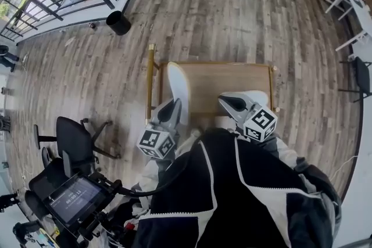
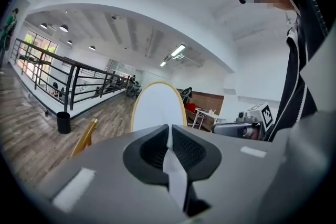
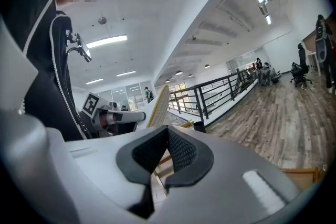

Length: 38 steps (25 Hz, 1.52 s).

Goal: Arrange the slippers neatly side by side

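The left tool (image 1: 174, 106) is clenched on the heel end of a white slipper (image 1: 177, 84). The slipper's long axis points toward the tabletop's (image 1: 232, 75) far edge. The right tool (image 1: 228, 101) is closed on nothing.

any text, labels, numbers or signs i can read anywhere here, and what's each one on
No text here reads cleanly enough to quote.
Screen on the stand: a row of digits, too small and blurred to read.
Left marker cube: a black-and-white square pattern, no words.
Right marker cube: the same kind of pattern, no words.
White slipper: no print visible.
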Each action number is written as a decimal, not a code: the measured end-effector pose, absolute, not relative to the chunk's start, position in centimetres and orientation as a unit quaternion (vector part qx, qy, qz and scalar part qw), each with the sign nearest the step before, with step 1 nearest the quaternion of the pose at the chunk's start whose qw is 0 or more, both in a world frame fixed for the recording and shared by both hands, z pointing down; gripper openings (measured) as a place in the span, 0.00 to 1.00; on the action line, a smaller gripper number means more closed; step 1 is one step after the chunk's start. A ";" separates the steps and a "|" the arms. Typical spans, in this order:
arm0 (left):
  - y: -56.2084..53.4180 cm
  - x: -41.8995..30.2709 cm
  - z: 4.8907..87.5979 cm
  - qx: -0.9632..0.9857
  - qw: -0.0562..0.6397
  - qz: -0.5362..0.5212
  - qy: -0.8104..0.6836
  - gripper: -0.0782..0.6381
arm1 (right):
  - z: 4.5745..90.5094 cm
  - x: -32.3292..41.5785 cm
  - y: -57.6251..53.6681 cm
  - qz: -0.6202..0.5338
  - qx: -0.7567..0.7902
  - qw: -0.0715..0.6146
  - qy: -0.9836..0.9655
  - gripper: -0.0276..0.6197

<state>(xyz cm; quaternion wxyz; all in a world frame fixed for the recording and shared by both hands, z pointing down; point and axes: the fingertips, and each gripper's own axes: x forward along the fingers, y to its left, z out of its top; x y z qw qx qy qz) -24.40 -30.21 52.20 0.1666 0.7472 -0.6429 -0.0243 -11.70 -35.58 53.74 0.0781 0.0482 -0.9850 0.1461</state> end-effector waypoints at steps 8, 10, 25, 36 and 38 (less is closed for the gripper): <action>-30.7 -30.5 57.6 0.715 0.231 0.011 -0.660 0.15 | 52.3 -12.3 -34.2 0.148 0.072 0.088 -0.982 0.05; -31.4 -31.5 59.3 0.708 0.246 0.023 -0.662 0.15 | 52.4 -11.8 -34.1 0.149 0.082 0.089 -0.981 0.05; -35.9 -36.1 71.2 0.660 0.338 0.109 -0.662 0.15 | 53.6 -8.5 -34.1 0.172 0.173 0.104 -0.964 0.05; -37.0 -37.8 76.0 0.631 0.378 0.140 -0.663 0.15 | 53.3 -6.2 -32.1 0.174 0.210 0.115 -0.955 0.05; -37.1 -38.1 77.0 0.622 0.389 0.141 -0.664 0.15 | 53.4 -6.0 -31.9 0.174 0.214 0.118 -0.954 0.05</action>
